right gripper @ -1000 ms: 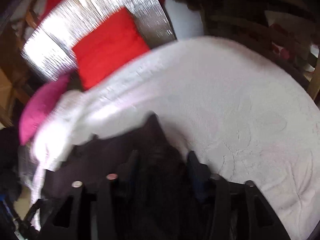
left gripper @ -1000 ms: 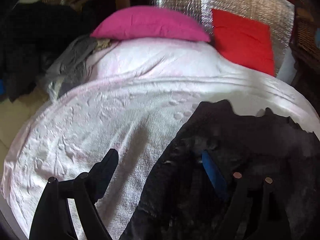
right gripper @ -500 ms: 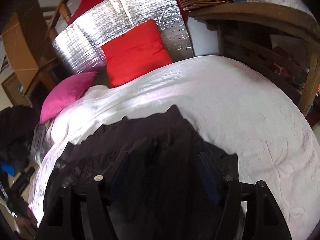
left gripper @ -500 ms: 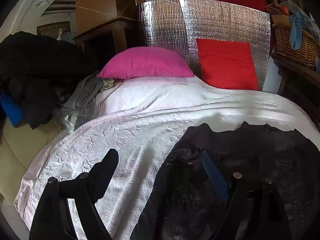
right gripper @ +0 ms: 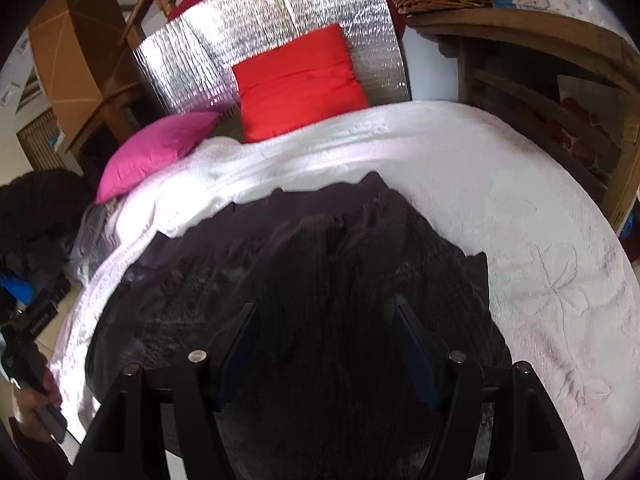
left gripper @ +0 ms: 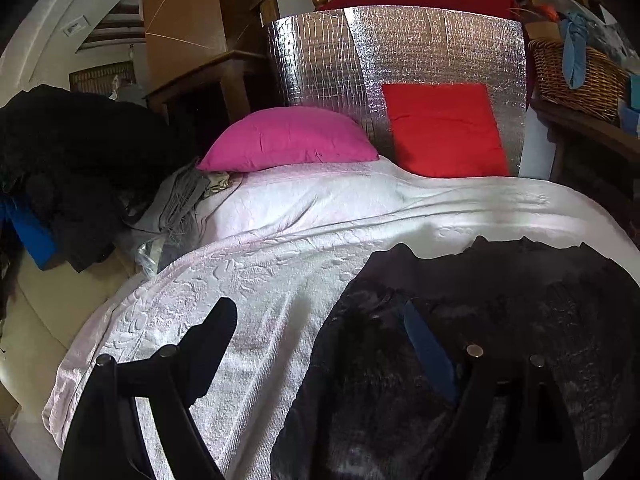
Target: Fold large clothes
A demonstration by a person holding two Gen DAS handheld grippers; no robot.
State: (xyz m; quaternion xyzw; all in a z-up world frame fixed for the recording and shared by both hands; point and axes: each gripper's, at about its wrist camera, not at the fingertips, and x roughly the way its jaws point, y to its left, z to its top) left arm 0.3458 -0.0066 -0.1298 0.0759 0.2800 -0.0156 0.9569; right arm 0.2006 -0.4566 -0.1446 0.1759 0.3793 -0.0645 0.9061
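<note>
A large black garment lies spread on the white bedspread; in the right wrist view it fills the middle. My left gripper is open at the garment's left edge, its left finger over the bedspread and its right, blue-padded finger over the cloth. My right gripper is open, wide apart, above the middle of the garment, holding nothing.
A pink pillow and a red cushion lean on a silver foil panel at the bed's head. Dark and grey clothes pile at the left. A wicker basket sits on a wooden shelf at right.
Both grippers have risen and drawn back from the bed, so more of the room shows. The right gripper's fingers stand wider apart. The garment lies flat as before.
</note>
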